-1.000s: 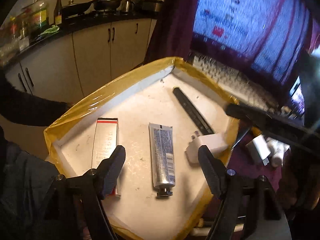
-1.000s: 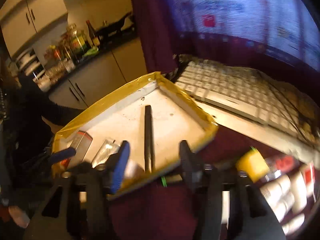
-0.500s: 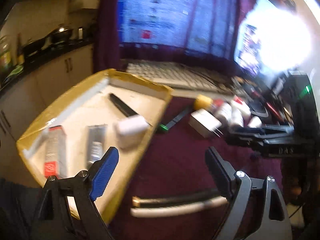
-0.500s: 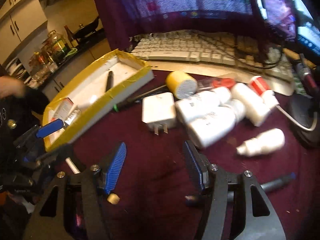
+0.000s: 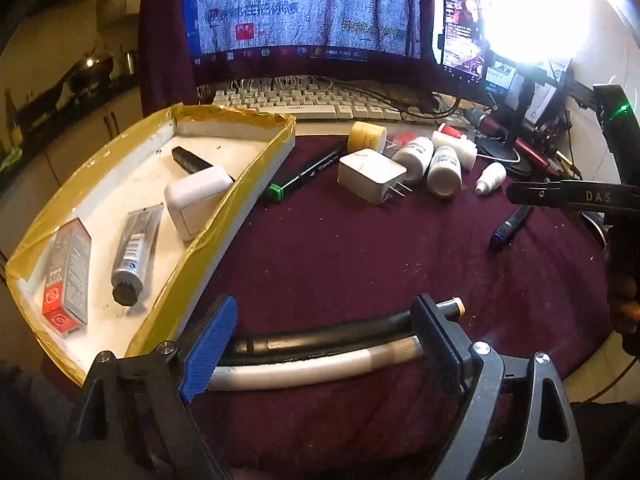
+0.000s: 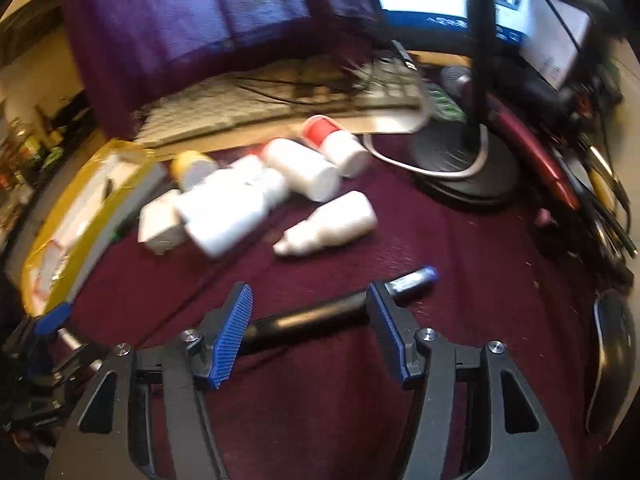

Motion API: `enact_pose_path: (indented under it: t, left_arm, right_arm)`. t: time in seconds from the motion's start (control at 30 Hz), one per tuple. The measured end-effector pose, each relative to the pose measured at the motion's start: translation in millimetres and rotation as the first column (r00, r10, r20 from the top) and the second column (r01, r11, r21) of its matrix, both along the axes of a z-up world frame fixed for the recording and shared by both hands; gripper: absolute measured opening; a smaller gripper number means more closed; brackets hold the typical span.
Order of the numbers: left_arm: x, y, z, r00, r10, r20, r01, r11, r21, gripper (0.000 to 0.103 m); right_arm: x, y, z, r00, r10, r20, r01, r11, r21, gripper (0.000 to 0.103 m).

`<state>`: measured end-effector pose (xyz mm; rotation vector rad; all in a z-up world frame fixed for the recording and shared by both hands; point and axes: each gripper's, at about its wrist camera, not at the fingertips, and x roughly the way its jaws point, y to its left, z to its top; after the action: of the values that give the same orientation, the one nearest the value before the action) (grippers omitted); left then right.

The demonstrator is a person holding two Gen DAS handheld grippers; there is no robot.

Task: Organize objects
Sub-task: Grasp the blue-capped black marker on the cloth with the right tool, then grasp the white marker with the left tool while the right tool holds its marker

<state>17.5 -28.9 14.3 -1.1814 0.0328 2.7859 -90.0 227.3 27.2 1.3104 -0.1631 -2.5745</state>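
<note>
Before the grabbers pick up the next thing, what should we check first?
1. Left gripper jaws open: ok.
2. Black pen and white pen lying between its fingers, one chosen: cannot tell.
3. Right gripper jaws open over the blue-tipped pen: ok.
4. Yellow tray has bare room for more: ok.
5. White charger and bottles still outside the tray: not ok.

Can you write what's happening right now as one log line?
left gripper: open over two pens | right gripper: open over black pen | tray: four items
</note>
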Motion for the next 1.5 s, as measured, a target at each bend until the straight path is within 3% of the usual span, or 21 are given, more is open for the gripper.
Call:
enact_pose_path:
  t: [0.2, 0.33, 0.6, 0.77, 1.13, 1.3, 1.4, 1.5]
  left_arm:
    - [-2.9, -5.8, 0.7, 1.000, -0.002, 0.001, 0.002, 1.000, 0.007, 0.085]
    - [-1.4, -14.1, 0.0, 1.000, 0.000, 0.003, 0.000, 1.000, 0.030, 0.085]
    - [-9.7, -10.5, -2.5, 0.999, 0.034, -0.018, -0.033, 0.999, 0.011, 0.085]
    - [-19.0, -5.5, -6.8, 0.996, 0.089, -0.021, -0.089, 0.995, -0.033, 0.085]
    - [-8.2, -29.0, 7.5, 0.996, 0.091, -0.025, -0.086, 0.985, 0.150, 0.085]
    - [11.6, -36.1, 14.5, 0.997, 0.050, -0.062, -0.033, 0.968, 0.248, 0.085]
    - [20.5, -26.5, 14.3, 0.998, 0.017, -0.061, -0.005, 0.981, 0.194, 0.085]
    - [24.9, -15.6, 11.3, 0.998, -0.013, -0.055, 0.020, 0.990, 0.141, 0.085]
  right_arm:
    - [3.8, 0.6, -1.4, 1.000, -0.027, -0.006, 0.027, 0.998, 0.049, 0.059]
    - [-4.6, 2.0, -11.5, 0.997, -0.031, 0.069, 0.033, 0.999, -0.037, 0.059]
    - [-19.3, -10.8, -10.5, 0.996, -0.032, 0.079, 0.037, 0.998, -0.059, 0.059]
    - [-24.2, -13.2, -11.5, 0.996, -0.044, 0.071, 0.045, 0.999, -0.012, 0.059]
    - [-40.5, -6.1, -13.0, 0.994, -0.075, 0.076, 0.076, 0.997, -0.011, 0.058]
    - [-45.0, -13.3, -13.6, 0.996, -0.059, 0.062, 0.058, 0.998, 0.031, 0.058]
    - [-49.3, -12.1, -13.1, 0.996, -0.069, 0.061, 0.067, 0.997, 0.047, 0.058]
    - [-48.7, -10.7, -12.5, 0.997, -0.069, 0.046, 0.065, 0.994, 0.087, 0.046]
